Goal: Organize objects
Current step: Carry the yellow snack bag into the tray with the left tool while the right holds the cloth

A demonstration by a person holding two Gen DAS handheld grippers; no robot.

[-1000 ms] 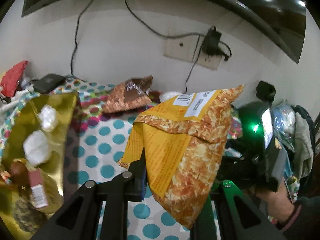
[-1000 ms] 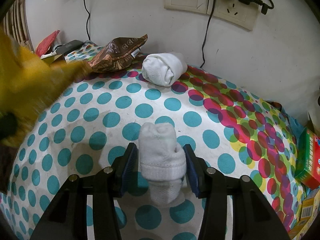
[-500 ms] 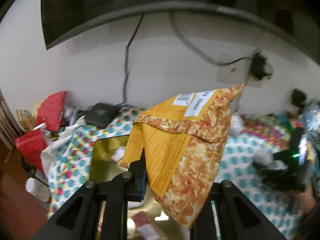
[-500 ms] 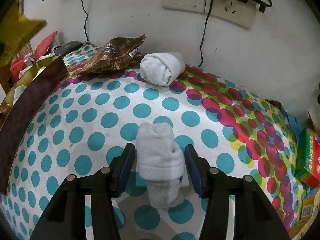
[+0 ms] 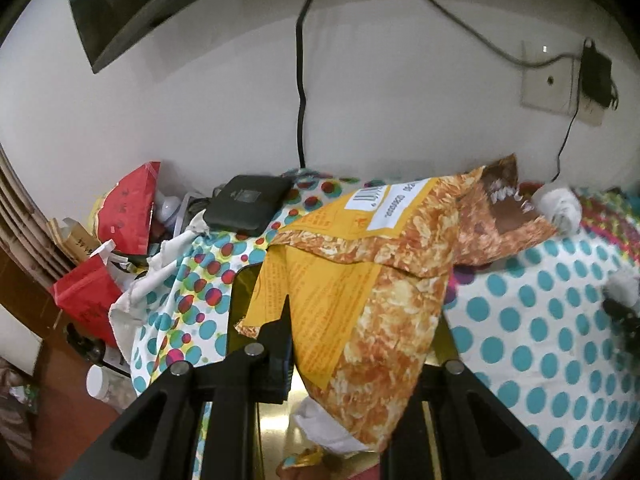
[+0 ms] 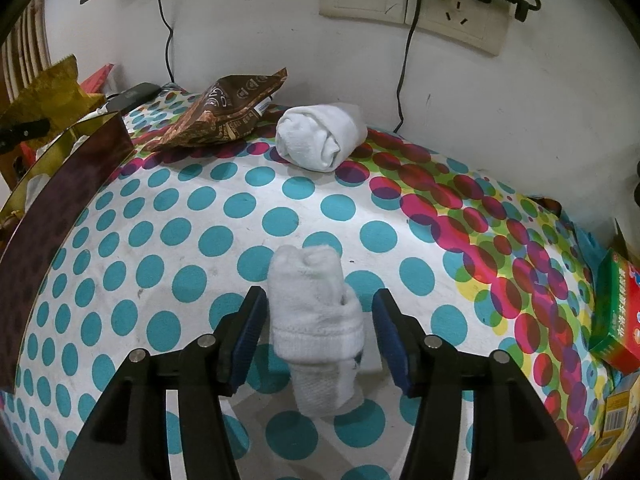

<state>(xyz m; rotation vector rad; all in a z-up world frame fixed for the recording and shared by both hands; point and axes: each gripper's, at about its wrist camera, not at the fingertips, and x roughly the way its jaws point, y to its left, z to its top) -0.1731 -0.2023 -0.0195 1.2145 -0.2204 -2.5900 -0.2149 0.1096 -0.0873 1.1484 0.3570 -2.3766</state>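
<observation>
Your left gripper pinches the yellow snack bag above the gold box — release off-center and it catches the rim. Your right gripper straddles the rolled white sock, spread — closing late nudges it away.

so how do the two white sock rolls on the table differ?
The near sock roll lies between the open fingers of the right gripper, its long axis pointing away from the camera; the far sock roll lies apart by the wall, beside the brown snack bag, turned crosswise. The near one looks narrower with a fuzzy cuffed band; the far one looks fatter and smoother. Both are white rolled socks resting on the dotted tablecloth.
</observation>
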